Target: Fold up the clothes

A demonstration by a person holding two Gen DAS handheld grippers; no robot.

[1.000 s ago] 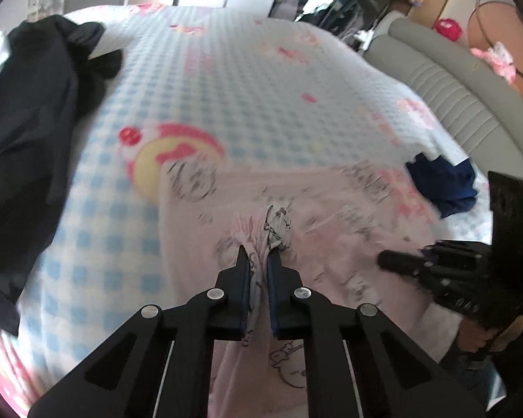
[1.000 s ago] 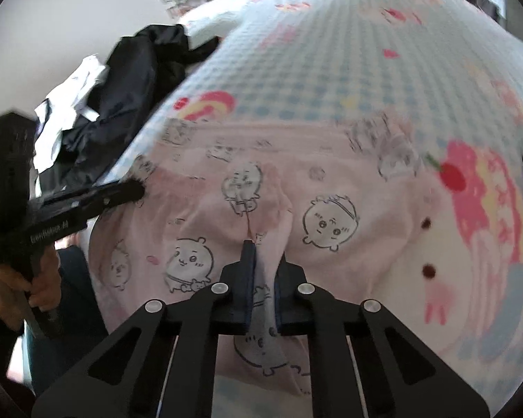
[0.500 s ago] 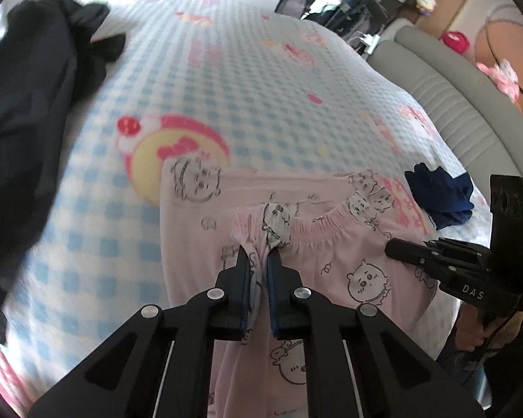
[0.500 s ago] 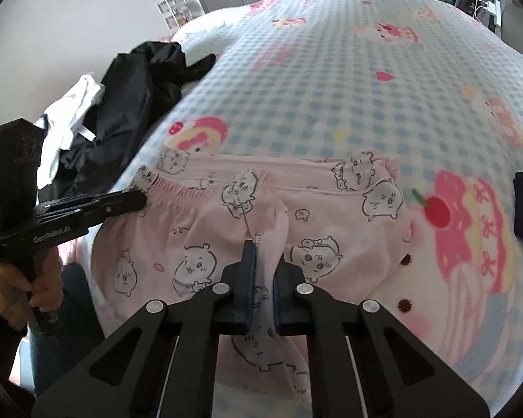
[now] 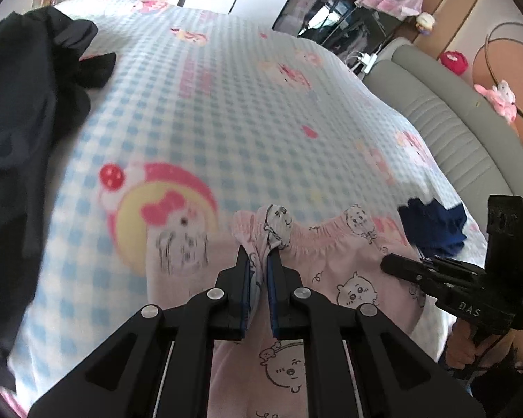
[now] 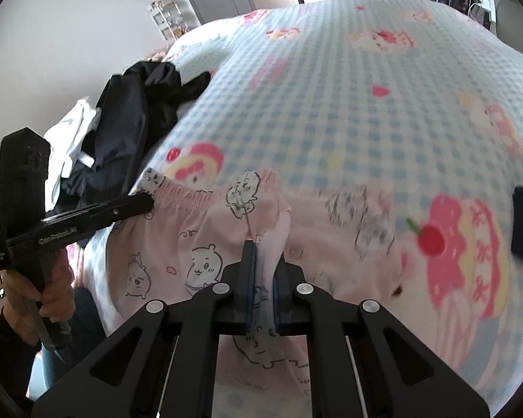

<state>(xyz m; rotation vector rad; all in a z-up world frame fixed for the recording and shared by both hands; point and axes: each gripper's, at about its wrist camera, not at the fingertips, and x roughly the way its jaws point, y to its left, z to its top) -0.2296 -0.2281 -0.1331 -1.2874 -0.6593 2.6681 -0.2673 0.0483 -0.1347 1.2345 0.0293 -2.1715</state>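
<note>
Pink pyjama shorts [image 5: 348, 278] with cartoon faces lie on the blue checked bedspread [image 5: 226, 104]. My left gripper [image 5: 258, 254] is shut on a bunched end of their elastic waistband. In the right wrist view it shows as the black tool at the left [image 6: 146, 202], with a hand below it. My right gripper [image 6: 265, 249] is shut on a pinch of the pink shorts [image 6: 331, 250] further along the top edge. It enters the left wrist view from the right [image 5: 388, 264]. The waistband runs stretched between the two grippers, over a lower pink layer.
A heap of black clothes [image 5: 17, 122] covers the bed's left side, with a white garment [image 6: 73, 136] beside it. A navy garment [image 5: 432, 223] lies at the right, near the grey padded headboard [image 5: 453, 118]. Checked bedspread shows beyond the shorts.
Both grippers have moved forward over the bed with the waistband held. The waistband has come up off the lower pink layer and now sits closer to the cake prints.
</note>
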